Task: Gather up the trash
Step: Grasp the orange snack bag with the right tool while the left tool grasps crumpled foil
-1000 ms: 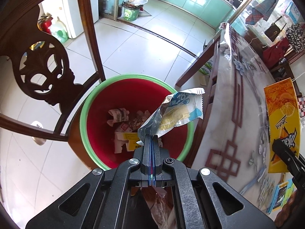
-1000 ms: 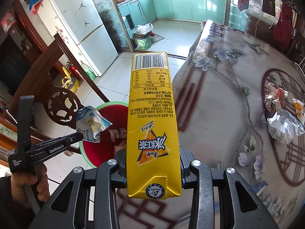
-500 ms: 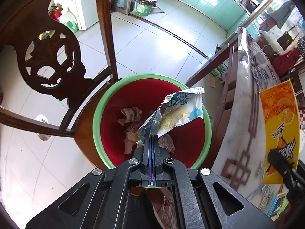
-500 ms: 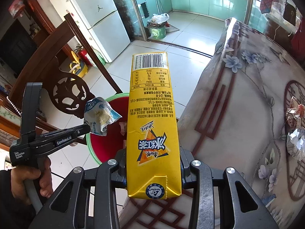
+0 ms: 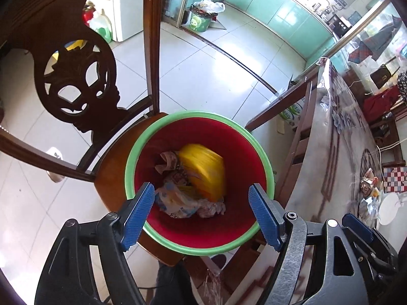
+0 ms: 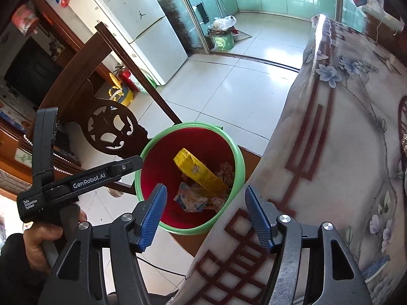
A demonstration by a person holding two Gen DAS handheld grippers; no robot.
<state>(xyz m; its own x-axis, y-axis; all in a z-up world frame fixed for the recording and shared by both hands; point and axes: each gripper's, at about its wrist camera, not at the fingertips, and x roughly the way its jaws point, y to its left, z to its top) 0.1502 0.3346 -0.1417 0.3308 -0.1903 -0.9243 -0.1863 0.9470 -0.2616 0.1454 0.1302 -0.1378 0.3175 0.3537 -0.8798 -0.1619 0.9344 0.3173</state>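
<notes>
A red bin with a green rim [image 5: 198, 115] [image 6: 239, 157] stands on a wooden chair seat beside the table. Inside lie a yellow drink carton [image 5: 203, 170] [image 6: 198, 170], a white-and-blue snack wrapper [image 5: 175, 200] [image 6: 189, 200] and other scraps. My left gripper [image 5: 201, 185] hangs over the bin, its jaws opening with nothing between them. My right gripper [image 6: 204, 186] hovers over the bin's table-side edge, jaws also opening and empty. In the right wrist view the left gripper [image 6: 138, 162] reaches to the rim, held by a hand [image 6: 43, 244].
The table with a floral cloth [image 6: 343, 152] borders the bin on the right; crumpled wrappers [image 5: 368, 180] lie further along it. The carved chair back [image 5: 76, 81] rises left of the bin. A green bin [image 5: 201, 23] stands at the kitchen doorway across the tiled floor.
Both grippers have opened. The snack wrapper left the left gripper and the yellow carton left the right one; both now lie in the red bin.
</notes>
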